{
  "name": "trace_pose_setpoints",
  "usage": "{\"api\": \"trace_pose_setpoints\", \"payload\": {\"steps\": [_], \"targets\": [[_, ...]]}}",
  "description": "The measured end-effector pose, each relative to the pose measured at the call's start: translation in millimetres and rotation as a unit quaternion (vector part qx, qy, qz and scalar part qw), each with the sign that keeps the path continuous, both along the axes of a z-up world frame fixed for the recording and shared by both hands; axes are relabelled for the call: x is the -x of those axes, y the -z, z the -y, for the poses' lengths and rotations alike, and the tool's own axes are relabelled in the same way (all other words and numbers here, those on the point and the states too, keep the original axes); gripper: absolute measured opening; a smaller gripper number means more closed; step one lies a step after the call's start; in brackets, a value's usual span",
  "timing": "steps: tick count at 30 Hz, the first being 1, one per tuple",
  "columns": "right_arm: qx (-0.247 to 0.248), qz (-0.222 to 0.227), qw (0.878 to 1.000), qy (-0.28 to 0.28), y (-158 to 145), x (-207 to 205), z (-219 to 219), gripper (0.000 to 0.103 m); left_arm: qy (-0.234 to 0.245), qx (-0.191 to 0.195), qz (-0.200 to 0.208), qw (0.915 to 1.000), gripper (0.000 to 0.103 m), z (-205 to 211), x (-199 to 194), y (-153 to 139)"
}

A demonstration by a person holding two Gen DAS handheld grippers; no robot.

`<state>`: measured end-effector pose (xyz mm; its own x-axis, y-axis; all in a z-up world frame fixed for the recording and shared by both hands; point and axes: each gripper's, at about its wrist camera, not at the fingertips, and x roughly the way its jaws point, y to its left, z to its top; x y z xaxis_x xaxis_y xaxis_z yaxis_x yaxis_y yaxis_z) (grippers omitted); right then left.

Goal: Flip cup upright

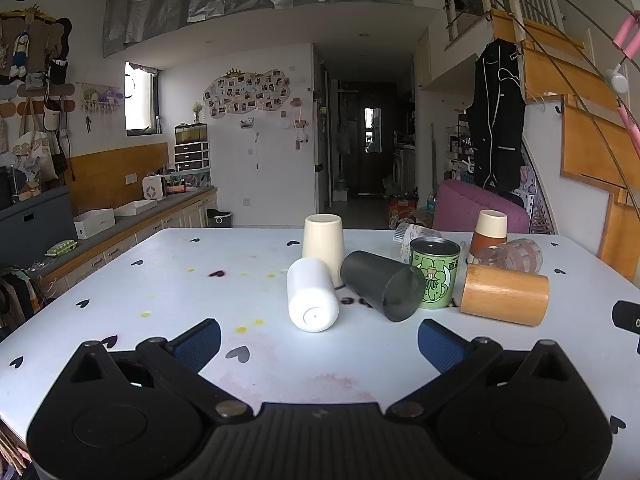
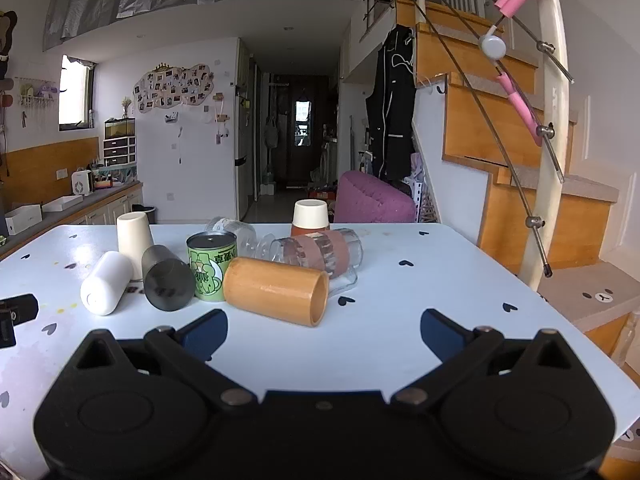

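Several cups sit mid-table. A white cup [image 1: 311,295] [image 2: 105,283], a dark grey cup [image 1: 382,285] [image 2: 166,278], a bamboo cup [image 1: 505,294] [image 2: 278,291] and a clear glass mug with a brown band [image 1: 512,255] [image 2: 320,254] lie on their sides. A cream cup [image 1: 323,242] [image 2: 134,234] and a brown-and-cream cup [image 1: 489,232] [image 2: 310,216] stand upside down. A green can [image 1: 434,272] [image 2: 211,266] stands upright. My left gripper [image 1: 318,344] is open and empty, just short of the white cup. My right gripper [image 2: 324,334] is open and empty, near the bamboo cup's mouth.
The pale table [image 1: 160,280] [image 2: 420,288] has heart marks and stains. A clear plastic bottle [image 1: 408,234] [image 2: 236,232] lies behind the can. A purple seat [image 2: 372,200] stands beyond the far edge. Wooden stairs with a railing [image 2: 520,140] rise at the right. A counter [image 1: 120,220] runs along the left.
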<state>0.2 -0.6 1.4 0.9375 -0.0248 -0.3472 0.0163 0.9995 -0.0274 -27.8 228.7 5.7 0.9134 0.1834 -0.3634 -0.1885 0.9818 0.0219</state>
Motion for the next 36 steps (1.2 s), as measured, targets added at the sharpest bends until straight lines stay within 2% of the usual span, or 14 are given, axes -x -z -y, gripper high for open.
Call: {"api": "trace_pose_setpoints", "payload": {"steps": [36], "targets": [[0.004,-0.001,1.000,0.002,-2.4,0.2,3.6,0.103,0.000,-0.001,-0.002,1.0000,0.103,0.2,-2.5,1.3]]}}
